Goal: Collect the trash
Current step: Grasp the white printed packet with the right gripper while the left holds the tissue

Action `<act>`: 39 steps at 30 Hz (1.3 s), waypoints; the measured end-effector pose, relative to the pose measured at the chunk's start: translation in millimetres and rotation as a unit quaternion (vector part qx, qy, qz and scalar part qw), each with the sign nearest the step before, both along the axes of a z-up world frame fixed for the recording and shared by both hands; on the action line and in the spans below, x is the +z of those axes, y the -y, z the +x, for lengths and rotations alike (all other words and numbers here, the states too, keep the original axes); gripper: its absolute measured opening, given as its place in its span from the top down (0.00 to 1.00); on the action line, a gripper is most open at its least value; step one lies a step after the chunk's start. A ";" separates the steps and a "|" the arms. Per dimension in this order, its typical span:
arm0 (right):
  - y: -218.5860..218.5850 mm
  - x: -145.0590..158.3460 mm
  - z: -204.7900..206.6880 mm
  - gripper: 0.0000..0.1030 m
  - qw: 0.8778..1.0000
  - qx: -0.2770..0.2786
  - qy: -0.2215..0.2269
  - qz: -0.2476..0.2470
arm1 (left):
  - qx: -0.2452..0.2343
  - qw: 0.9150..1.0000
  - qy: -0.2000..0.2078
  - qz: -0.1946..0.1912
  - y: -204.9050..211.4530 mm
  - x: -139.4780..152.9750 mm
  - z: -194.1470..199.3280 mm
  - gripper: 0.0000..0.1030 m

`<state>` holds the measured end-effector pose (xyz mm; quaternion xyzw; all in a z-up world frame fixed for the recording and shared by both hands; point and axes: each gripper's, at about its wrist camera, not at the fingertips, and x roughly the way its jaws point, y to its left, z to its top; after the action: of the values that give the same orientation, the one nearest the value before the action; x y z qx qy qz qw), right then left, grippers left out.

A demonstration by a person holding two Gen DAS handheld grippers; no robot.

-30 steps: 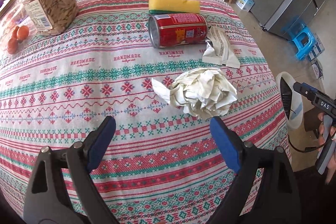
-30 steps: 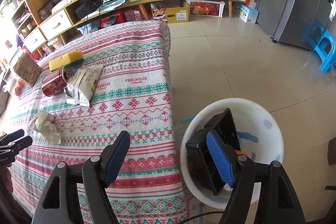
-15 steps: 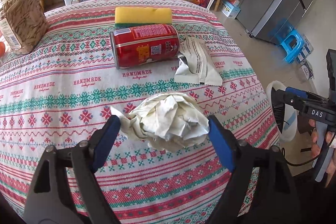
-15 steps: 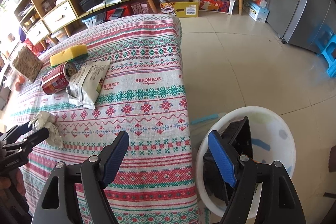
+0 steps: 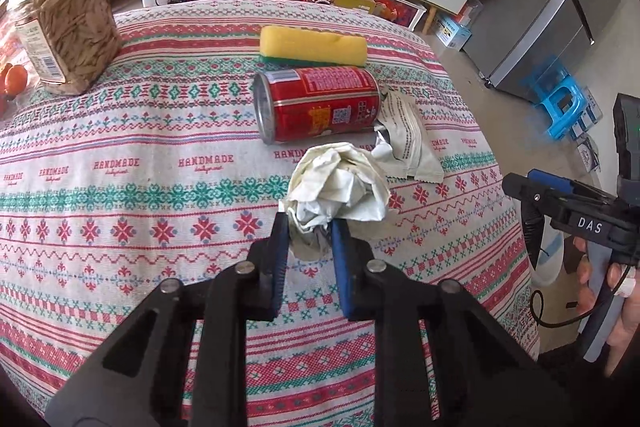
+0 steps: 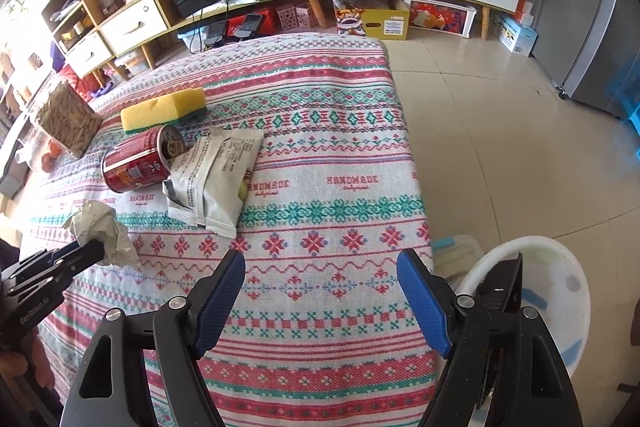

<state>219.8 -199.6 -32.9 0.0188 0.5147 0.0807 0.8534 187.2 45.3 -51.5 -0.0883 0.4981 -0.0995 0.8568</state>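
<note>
My left gripper (image 5: 308,227) just clamped on one crumpled paper ball (image 5: 338,183) above the desk (image 5: 120,219), my right gripper (image 6: 320,267) spread empty, one red can (image 5: 316,103), one wrapper (image 6: 216,175), one sponge (image 5: 312,45), white bin (image 6: 560,267) partly cut off.

In the right wrist view, a broad bare stretch of the patterned tablecloth (image 6: 320,155) is left open from centre to the right edge. The left half is blocked by a crumpled paper wad (image 6: 100,227), a red can (image 6: 136,163) lying on its side, a snack wrapper (image 6: 216,175), a yellow sponge (image 6: 164,109) and a jar (image 6: 68,119). Lower right, a white bin (image 6: 560,291) is partly filled by a black tray.
</note>
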 end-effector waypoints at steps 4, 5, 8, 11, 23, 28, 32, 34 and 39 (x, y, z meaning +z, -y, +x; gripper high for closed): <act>-22.5 -4.1 6.9 0.23 1.000 0.017 -0.001 0.001 | 0.019 1.000 0.004 0.002 -18.4 7.6 -4.6 0.78; -28.7 -5.8 8.7 0.23 1.000 0.022 -0.001 0.001 | 0.022 1.000 0.005 0.003 -22.8 8.5 -5.8 0.78; -46.4 -12.8 15.4 0.23 0.999 0.039 -0.007 -0.002 | 0.028 1.000 0.004 0.012 -32.1 8.7 -10.1 0.78; -61.2 -18.7 22.2 0.23 0.998 0.053 -0.017 -0.003 | 0.028 1.000 -0.002 0.011 -38.6 6.1 -13.3 0.78; -104.5 -34.6 46.0 0.26 0.997 0.083 -0.005 -0.005 | 0.036 0.999 -0.014 0.001 -63.2 8.3 -22.3 0.78; -109.9 -40.4 47.5 0.40 0.996 0.088 0.000 -0.018 | 0.032 0.999 -0.015 0.002 -66.2 9.9 -26.2 0.78; -109.0 -39.3 45.9 0.52 0.996 0.090 0.005 -0.020 | 0.028 0.999 -0.016 0.003 -62.4 9.5 -29.1 0.78; -108.2 -38.9 44.6 0.59 0.996 0.090 0.006 -0.021 | 0.027 0.999 -0.016 0.003 -60.5 10.0 -30.0 0.78; -104.3 -37.4 38.6 0.75 0.995 0.099 0.007 -0.019 | 0.027 1.000 -0.014 0.004 -55.4 10.8 -32.0 0.78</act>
<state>258.4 -95.3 -70.3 -0.0491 0.5097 0.1546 0.8449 155.2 100.7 -40.7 -0.0996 0.5079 -0.0729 0.8525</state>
